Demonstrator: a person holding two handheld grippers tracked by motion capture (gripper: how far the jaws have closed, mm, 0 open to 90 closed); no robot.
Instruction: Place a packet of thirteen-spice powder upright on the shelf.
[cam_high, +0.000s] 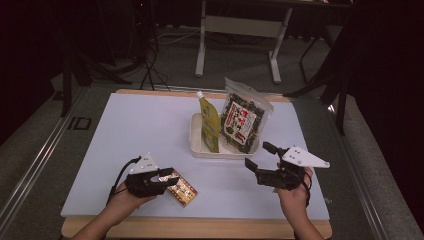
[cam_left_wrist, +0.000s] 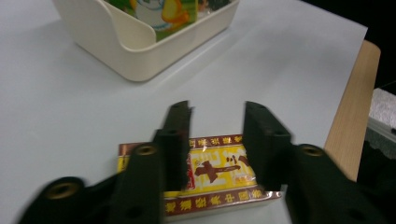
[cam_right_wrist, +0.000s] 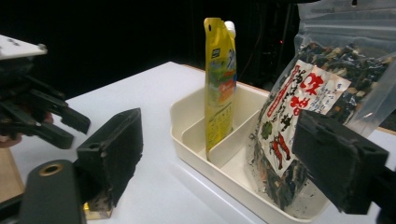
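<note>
Now the left hand-held gripper (cam_left_wrist: 217, 140) straddles the flat packet (cam_left_wrist: 219, 175), jaws narrowed; the right hand-held gripper (cam_right_wrist: 224, 163) gapes wide, empty.

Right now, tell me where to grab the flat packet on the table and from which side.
Grip the flat packet across its narrow width, pinching the two long edges, and come straight down from above. It lies flat on the table, so only its edges give purchase. The left gripper already straddles it that way, one jaw on each side.

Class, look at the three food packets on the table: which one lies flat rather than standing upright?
The small red and yellow packet, flat on the white tabletop between the left gripper jaws. The yellow pouch and dark clear bag stand in the cream tray.
</note>
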